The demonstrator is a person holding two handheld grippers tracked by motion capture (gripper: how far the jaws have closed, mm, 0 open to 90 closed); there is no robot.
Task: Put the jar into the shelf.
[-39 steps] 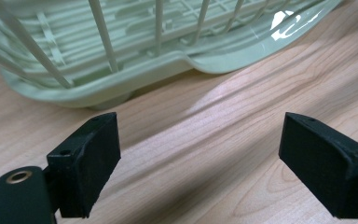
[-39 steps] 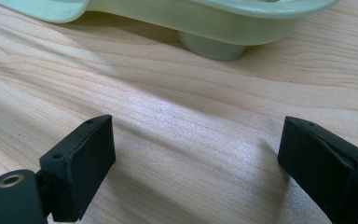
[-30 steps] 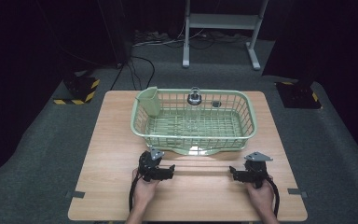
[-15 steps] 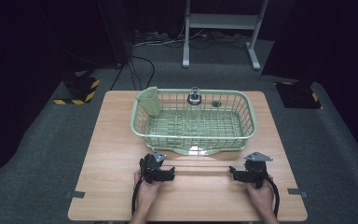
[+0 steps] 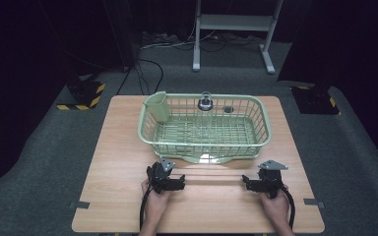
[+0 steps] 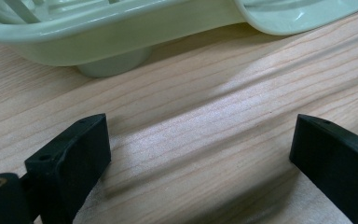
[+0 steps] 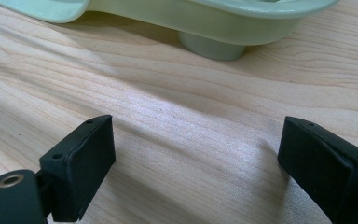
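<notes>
Both grippers rest low over the wooden table (image 5: pixel 123 147), in front of a pale green dish basket (image 5: pixel 263 129). My left gripper (image 5: pixel 179 184) is held by a hand at the lower left. Its jaws have just been opening and now stand wide apart (image 6: pixel 200 144), with only bare wood between them. My right gripper (image 5: pixel 247 183) is also open (image 7: pixel 196 144), with nothing between its fingers. In the gripper views the basket's base (image 6: pixel 74 42) and one of its feet (image 7: pixel 212 46) are close ahead.
Inside the basket a small glass item (image 5: pixel 205 102) and a dark round piece (image 5: pixel 228 109) stand by the far wall. A green cutlery cup (image 5: pixel 158 105) hangs at its left corner. A metal stand (image 5: pixel 234 22) and cables lie on the floor beyond the table.
The left hand has slid slightly toward the table's front edge. The right hand has kept still.
</notes>
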